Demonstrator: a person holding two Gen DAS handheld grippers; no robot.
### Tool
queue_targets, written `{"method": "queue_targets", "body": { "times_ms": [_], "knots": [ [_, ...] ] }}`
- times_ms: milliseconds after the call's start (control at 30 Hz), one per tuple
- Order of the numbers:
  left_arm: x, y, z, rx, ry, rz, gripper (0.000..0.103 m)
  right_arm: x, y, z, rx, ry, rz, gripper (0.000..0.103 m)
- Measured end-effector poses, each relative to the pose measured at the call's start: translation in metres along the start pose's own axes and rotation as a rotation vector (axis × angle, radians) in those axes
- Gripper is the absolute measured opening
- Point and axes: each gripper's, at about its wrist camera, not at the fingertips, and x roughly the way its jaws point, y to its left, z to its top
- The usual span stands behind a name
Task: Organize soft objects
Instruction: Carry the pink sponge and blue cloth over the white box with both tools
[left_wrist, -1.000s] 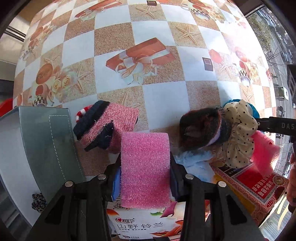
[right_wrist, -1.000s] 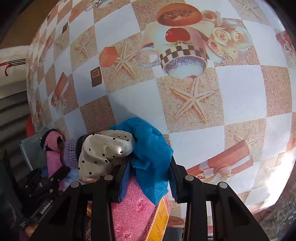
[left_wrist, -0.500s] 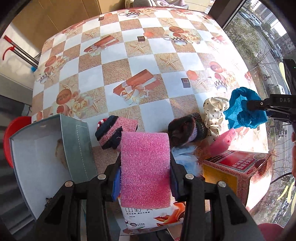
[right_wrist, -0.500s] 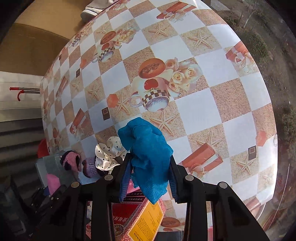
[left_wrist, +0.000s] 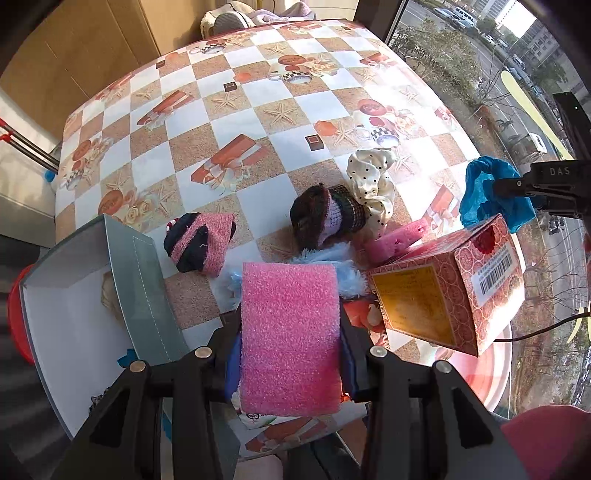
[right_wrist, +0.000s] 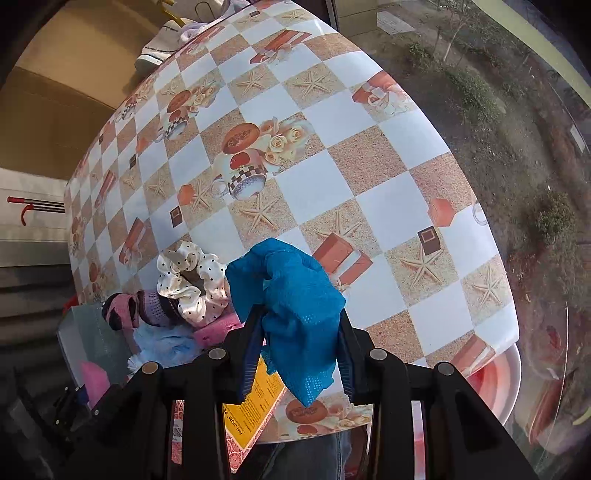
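Note:
My left gripper (left_wrist: 290, 332) is shut on a pink foam sponge (left_wrist: 290, 343), held high above the table's near edge. My right gripper (right_wrist: 297, 332) is shut on a blue mesh cloth (right_wrist: 291, 302); the cloth also shows in the left wrist view (left_wrist: 491, 195) at the right. On the table lie a pink and navy knit hat (left_wrist: 201, 245), a brown and lilac knit hat (left_wrist: 325, 218), a cream polka-dot scrunchie (left_wrist: 373, 188), a light blue fluffy piece (left_wrist: 332, 269) and another pink sponge (left_wrist: 391, 240). An open grey box (left_wrist: 144, 288) stands at the left.
A red and yellow carton (left_wrist: 447, 284) lies at the near right, beside the soft pile. A red basin (left_wrist: 491, 369) sits below the table's right edge. A white printed packet (left_wrist: 266, 421) lies under my left gripper. Cardboard boxes (left_wrist: 74, 55) stand behind the table.
Both grippers have risen well above the table with their loads. The blue cloth has come off the pile, away from the scrunchie. More of the grey box and carton shows.

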Motion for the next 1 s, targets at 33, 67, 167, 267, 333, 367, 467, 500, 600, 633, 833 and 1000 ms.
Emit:
{"method": "queue_targets", "body": {
  "times_ms": [33, 67, 167, 267, 333, 367, 467, 500, 600, 633, 833, 1000],
  "knots": [
    [-0.001, -0.001, -0.003, 0.008, -0.004, -0.003, 0.046, -0.001, -0.003, -0.007, 0.003, 0.000, -0.011, 0.038],
    [-0.002, -0.001, -0.007, 0.017, -0.006, -0.008, 0.046, -0.001, -0.006, -0.014, 0.008, 0.002, -0.020, 0.038],
    [-0.006, -0.002, -0.019, 0.044, -0.011, -0.024, 0.046, -0.002, -0.013, -0.037, 0.034, 0.007, -0.035, 0.038],
    [-0.012, -0.002, -0.030, 0.076, -0.032, -0.025, 0.046, -0.001, -0.017, -0.062, 0.051, 0.017, -0.046, 0.038],
    [-0.020, 0.002, -0.036, 0.087, -0.056, -0.020, 0.046, 0.001, -0.017, -0.079, 0.047, 0.024, -0.054, 0.038],
    [-0.024, 0.005, -0.038, 0.085, -0.069, -0.017, 0.046, 0.002, -0.016, -0.088, 0.042, 0.029, -0.055, 0.038],
    [-0.035, 0.017, -0.042, 0.064, -0.104, -0.013, 0.046, 0.008, -0.014, -0.114, 0.033, 0.051, -0.046, 0.038],
    [-0.038, 0.021, -0.044, 0.057, -0.113, -0.012, 0.046, 0.010, -0.011, -0.122, 0.024, 0.059, -0.044, 0.038],
    [-0.044, 0.031, -0.052, 0.042, -0.127, -0.019, 0.046, 0.015, 0.002, -0.143, -0.022, 0.082, -0.043, 0.038],
    [-0.044, 0.033, -0.055, 0.039, -0.127, -0.023, 0.046, 0.016, 0.007, -0.149, -0.039, 0.088, -0.042, 0.038],
    [-0.050, 0.029, -0.071, 0.089, -0.140, -0.039, 0.046, 0.018, 0.046, -0.168, -0.170, 0.107, -0.013, 0.038],
    [-0.054, 0.034, -0.084, 0.095, -0.148, -0.025, 0.046, 0.024, 0.073, -0.173, -0.263, 0.099, -0.034, 0.038]
  ]
}}
